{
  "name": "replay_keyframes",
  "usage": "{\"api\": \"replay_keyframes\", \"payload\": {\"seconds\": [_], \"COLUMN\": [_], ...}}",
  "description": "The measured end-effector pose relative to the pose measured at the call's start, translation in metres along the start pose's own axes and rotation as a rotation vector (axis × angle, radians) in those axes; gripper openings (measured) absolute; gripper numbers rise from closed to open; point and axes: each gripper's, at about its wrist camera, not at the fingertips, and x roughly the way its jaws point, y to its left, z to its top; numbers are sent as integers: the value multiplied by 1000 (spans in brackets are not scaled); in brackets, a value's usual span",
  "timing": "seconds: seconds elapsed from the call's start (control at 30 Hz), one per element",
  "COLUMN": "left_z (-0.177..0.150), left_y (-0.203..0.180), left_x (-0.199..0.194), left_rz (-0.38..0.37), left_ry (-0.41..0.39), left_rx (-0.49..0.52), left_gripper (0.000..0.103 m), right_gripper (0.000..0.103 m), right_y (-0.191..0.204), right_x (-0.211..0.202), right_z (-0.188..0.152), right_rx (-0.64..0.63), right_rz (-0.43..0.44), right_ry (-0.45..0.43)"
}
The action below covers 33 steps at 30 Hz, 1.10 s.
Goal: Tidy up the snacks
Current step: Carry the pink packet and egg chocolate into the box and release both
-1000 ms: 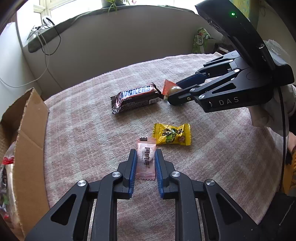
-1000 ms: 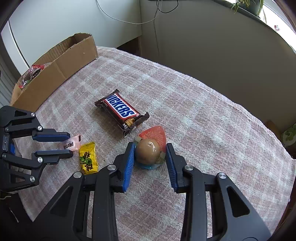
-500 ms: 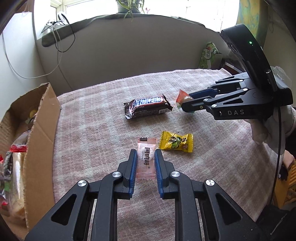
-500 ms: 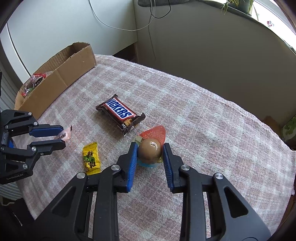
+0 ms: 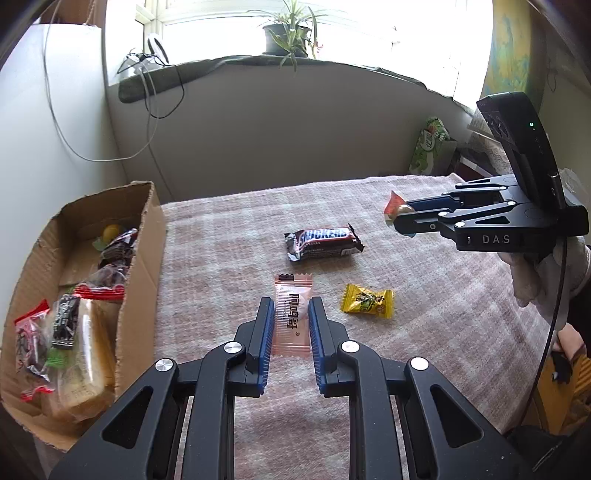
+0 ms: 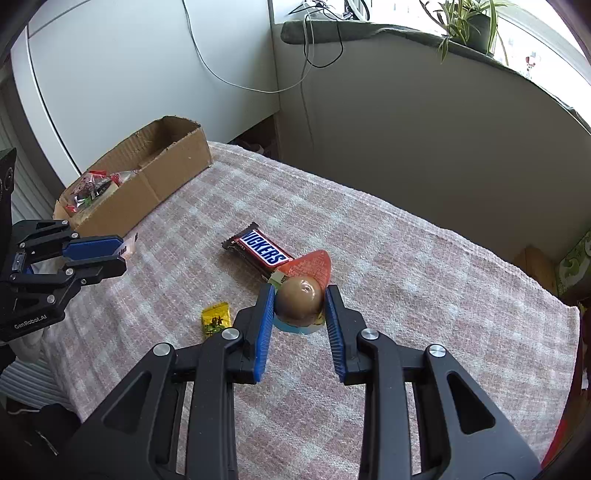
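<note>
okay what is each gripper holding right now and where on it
Left gripper pinches the pink candy sachet by its long side edges. Right gripper clamps the round brown packaged snack across its middle.

Bright window (image 5: 332, 33), perhaps overexposed; grey walls (image 6: 424, 122)

- Left claw (image 5: 291, 321) is raised off the tabletop (image 5: 229, 258), clamped on a pink sachet (image 5: 291, 314).
- Right claw (image 6: 300, 308), in a white-gloved hand (image 5: 535, 273), pinches a brown ball (image 6: 298, 297).
</note>
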Motion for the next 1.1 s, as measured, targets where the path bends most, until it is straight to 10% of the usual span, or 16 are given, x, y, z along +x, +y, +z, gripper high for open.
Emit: {"api": "replay_keyframes", "payload": {"seconds": [1.1], "left_z": [6], "left_y": [118], "left_x": [-69], "left_rz": [218], "left_ry": [-163], "left_rx": [-162], "left_gripper": [17], "right_gripper": [28], "right_y": [143], "right_x": [18], "right_z": [107], "right_rx": [-213], "right_rz": [158], "right_ry": [-120]}}
